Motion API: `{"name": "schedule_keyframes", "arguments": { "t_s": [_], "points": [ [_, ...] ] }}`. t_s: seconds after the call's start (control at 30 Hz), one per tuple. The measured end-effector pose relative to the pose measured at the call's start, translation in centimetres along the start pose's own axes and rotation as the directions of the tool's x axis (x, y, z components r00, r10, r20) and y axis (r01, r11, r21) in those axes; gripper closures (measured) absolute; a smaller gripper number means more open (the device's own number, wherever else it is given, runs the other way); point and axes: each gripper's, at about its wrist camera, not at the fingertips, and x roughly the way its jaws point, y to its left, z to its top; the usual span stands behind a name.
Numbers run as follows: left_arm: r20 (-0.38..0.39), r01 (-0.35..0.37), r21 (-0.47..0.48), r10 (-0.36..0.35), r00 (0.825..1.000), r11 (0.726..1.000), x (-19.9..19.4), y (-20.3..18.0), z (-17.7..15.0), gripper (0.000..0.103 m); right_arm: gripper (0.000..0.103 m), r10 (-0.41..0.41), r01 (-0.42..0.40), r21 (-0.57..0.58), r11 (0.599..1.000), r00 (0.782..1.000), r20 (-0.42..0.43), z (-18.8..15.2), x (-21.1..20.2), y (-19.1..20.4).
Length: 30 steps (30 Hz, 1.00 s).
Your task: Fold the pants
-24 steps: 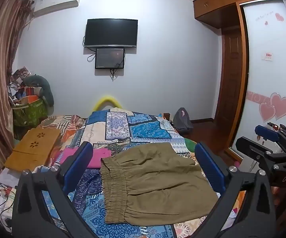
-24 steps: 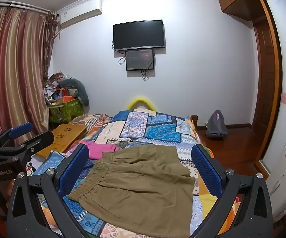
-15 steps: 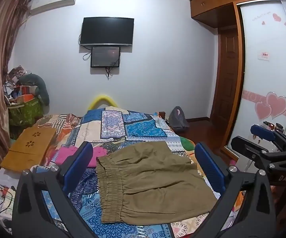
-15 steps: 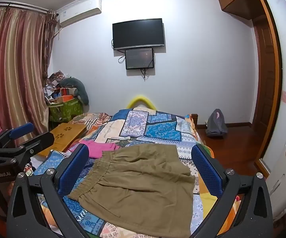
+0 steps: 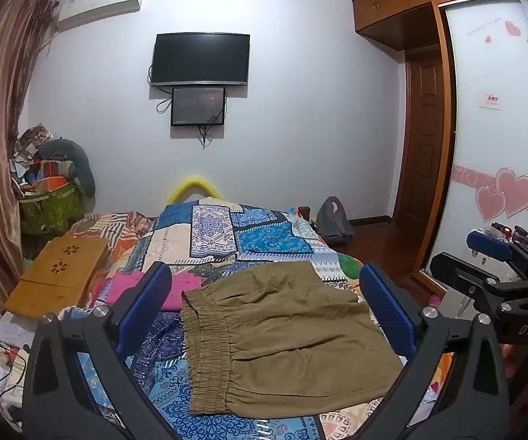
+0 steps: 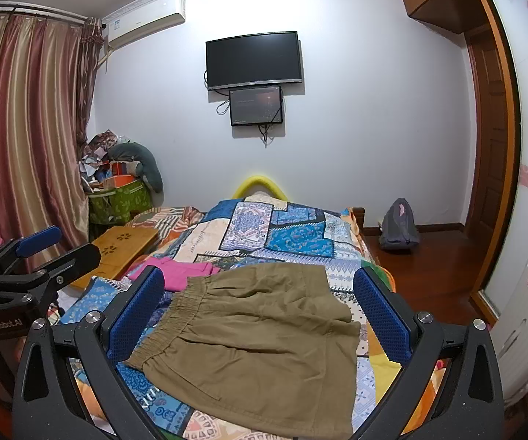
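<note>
olive-brown pants on a patchwork bed, both grippers open above them

olive-brown pants [image 5: 286, 333] lie flat on the patchwork bedspread [image 5: 260, 234], already doubled into a short rectangle, with the elastic waistband [image 5: 205, 352] toward the left of both views and the folded edge toward the right. a pink garment [image 5: 176, 289] lies just beside the waistband's far corner, partly hidden behind a blue finger pad. the left gripper [image 5: 264, 315] hangs over the pants with its jaws spread wide, nothing between the pads; the right gripper [image 6: 258, 315] is likewise wide open and empty above the cloth. each gripper also appears at the edge of the other's view. a wooden lap desk [image 5: 58, 278] rests at the bed's left side. on the far wall a dark television [image 5: 200, 58] hangs above a smaller screen [image 5: 198, 106]. a grey backpack [image 6: 398, 225] sits on the wooden floor by the wall.
</note>
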Motion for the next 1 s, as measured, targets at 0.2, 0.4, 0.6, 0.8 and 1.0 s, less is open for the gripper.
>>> {"name": "schedule_keyframes", "arguments": {
  "t_s": [0.2,0.4,0.6,0.8,1.0],
  "points": [
    [0.003,-0.004,0.002,0.004,1.000,1.000,-0.08,0.11,0.02,0.000,0.000,0.000,0.000,-0.001,1.000,1.000,0.000,-0.11,0.03,0.06],
    [0.004,-0.011,0.003,0.011,1.000,1.000,0.03,0.18,0.13,0.000,0.000,0.001,-0.001,-0.001,1.000,1.000,-0.001,-0.11,0.07,0.09],
    [0.004,-0.010,-0.004,0.010,1.000,1.000,0.15,0.32,0.06,0.000,0.000,0.001,-0.001,-0.003,1.000,1.000,-0.001,-0.34,0.17,0.18],
    [0.009,-0.015,0.001,0.015,1.000,1.000,0.10,0.18,0.10,0.000,0.000,0.003,-0.003,-0.004,1.000,1.000,-0.001,-0.37,0.19,0.24],
    [0.010,-0.015,0.000,0.015,1.000,1.000,0.14,0.09,0.17,0.000,0.000,0.002,-0.002,-0.005,1.000,1.000,0.000,-0.35,0.21,0.29]
  ]
}}
